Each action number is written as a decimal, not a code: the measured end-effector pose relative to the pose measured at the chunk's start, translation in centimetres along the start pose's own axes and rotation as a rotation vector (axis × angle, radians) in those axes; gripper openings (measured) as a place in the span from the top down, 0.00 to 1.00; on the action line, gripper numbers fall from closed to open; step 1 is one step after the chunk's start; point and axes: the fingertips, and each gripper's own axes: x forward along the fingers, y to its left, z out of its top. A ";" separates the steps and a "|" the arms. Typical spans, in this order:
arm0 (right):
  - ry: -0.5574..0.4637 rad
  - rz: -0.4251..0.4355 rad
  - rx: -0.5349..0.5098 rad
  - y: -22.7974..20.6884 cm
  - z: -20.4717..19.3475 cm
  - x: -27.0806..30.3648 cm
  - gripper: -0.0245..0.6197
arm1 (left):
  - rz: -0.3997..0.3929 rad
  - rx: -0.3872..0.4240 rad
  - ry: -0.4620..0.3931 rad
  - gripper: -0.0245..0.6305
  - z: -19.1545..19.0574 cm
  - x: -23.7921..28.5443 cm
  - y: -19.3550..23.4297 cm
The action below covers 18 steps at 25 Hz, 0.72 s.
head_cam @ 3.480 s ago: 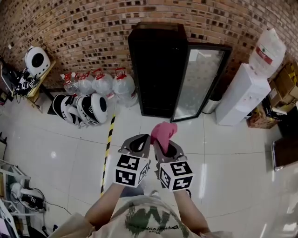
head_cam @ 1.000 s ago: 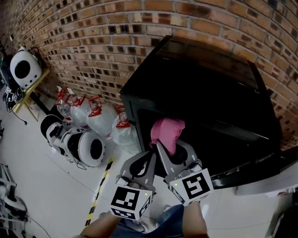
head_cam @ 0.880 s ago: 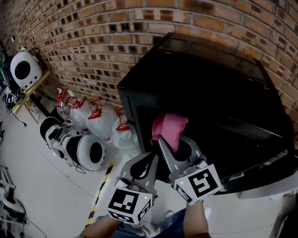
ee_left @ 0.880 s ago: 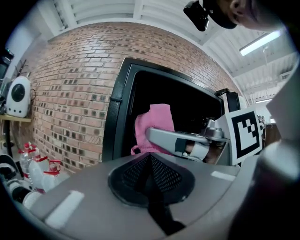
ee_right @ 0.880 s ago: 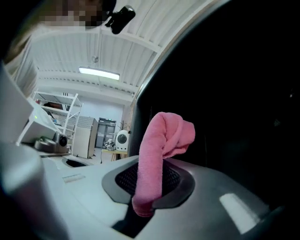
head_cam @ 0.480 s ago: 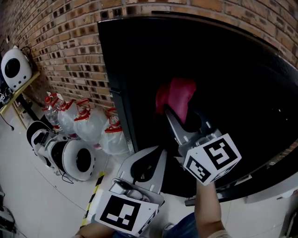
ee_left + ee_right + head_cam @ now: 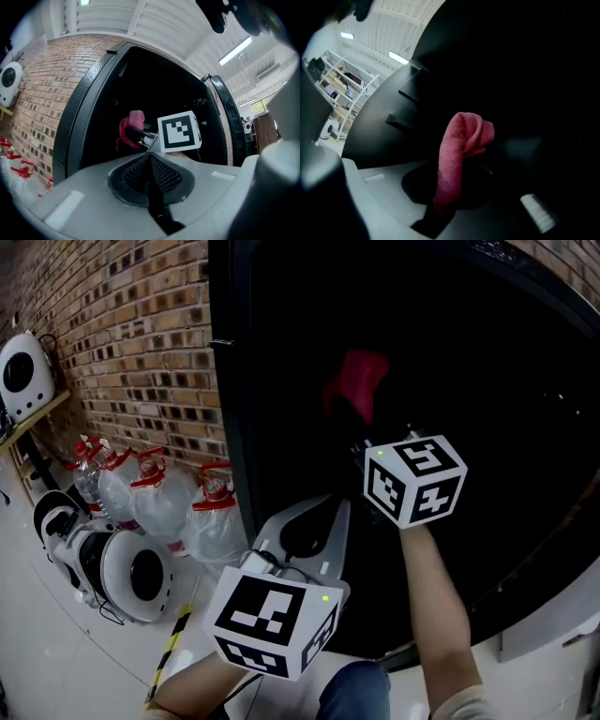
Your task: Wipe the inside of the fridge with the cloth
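Since half a second before, the right gripper (image 7: pixel 362 427) had gone deeper into the fridge (image 7: pixel 231 418), and the cloth (image 7: pixel 356 385) had dimmed from bright pink to a dull red as it passed into the unlit cavity. Its jaws were clamped on the lower part of the cloth, and the free end flopped over past the tips at 12 o'clock from the marker cube. I judged that I held it that way so soft fabric, not hard jaw, would meet the liner first. The right gripper view showed the folded end hanging loose in the dark, with no wall clearly against it, so I could not tell whether wiping contact had begun. The left gripper (image 7: pixel 321 514) stayed outside the opening at about 7 o'clock from the right one, jaws together with nothing between them, pointed at the cavity. I kept it low and back there, I think, so it left the doorway clear for the working arm. The water bottles (image 7: pixel 150 512) stood against the brick wall (image 7: pixel 141 343) at 9 o'clock from the fridge, well apart from both grippers. The task looked barely started, with the reach made and the strokes to come.
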 end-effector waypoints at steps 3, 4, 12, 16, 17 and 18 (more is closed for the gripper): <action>0.001 -0.054 -0.035 -2.1 -0.3 1.6 0.88 | -0.016 -0.036 -0.002 0.94 -0.3 0.6 0.3; 0.004 -0.083 -0.070 -2.7 -0.4 2.1 0.88 | -0.020 -0.044 0.002 0.94 -0.3 0.7 0.4; 0.075 -0.214 -0.109 -6.3 -2.8 5.2 0.88 | -0.001 0.005 -0.008 0.94 0.0 1.0 0.3; 0.080 -0.351 -0.155 -9.3 -2.7 3.2 0.88 | 0.015 0.009 -0.048 0.94 0.6 0.7 1.4; 0.081 -0.374 -0.147 -9.9 -2.6 2.7 0.88 | 0.016 0.012 -0.051 0.94 0.6 0.7 1.6; 0.081 -0.397 -0.137 -10.6 -2.4 2.1 0.88 | 0.014 0.014 -0.052 0.94 0.7 0.8 1.7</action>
